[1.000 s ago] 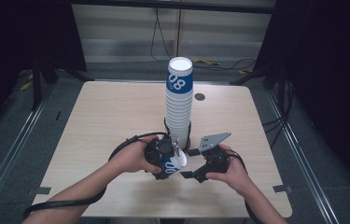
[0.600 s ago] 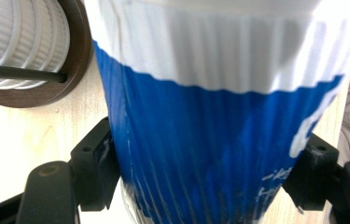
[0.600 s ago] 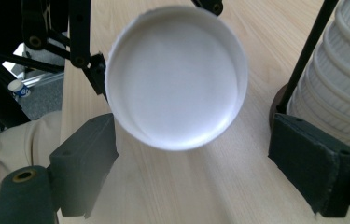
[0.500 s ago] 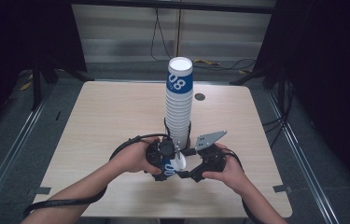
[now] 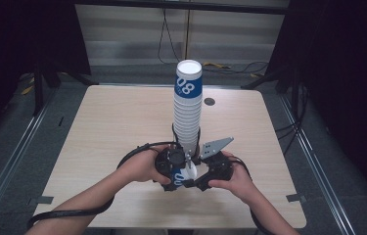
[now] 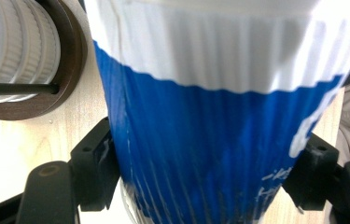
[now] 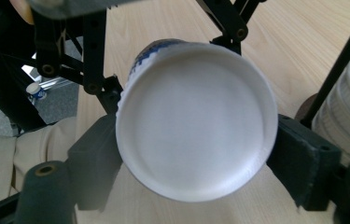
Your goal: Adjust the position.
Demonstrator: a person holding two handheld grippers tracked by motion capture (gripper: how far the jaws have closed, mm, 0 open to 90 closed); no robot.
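Note:
A blue and white ribbed paper cup (image 5: 183,176) lies on its side between my two grippers, just in front of a tall stack of upturned cups (image 5: 187,112). My left gripper (image 5: 170,169) is shut on the cup (image 6: 210,140), its pads pressing the blue wall from both sides. My right gripper (image 5: 204,175) has just been closing; the cup's white round end (image 7: 193,121) sits between its jaws, and both pads touch its sides. Both hands hold the grippers low over the table (image 5: 103,127).
The stack stands on a round brown wooden base (image 6: 77,56) with thin black rods (image 7: 343,56) beside it. A dark round spot (image 5: 209,102) lies on the far tabletop. Cables trail from both grippers toward the near edge. Dark floor surrounds the table.
The right gripper has edged in toward the cup and its jaws have closed around the cup's end. The left gripper and the stack have stayed where they were.

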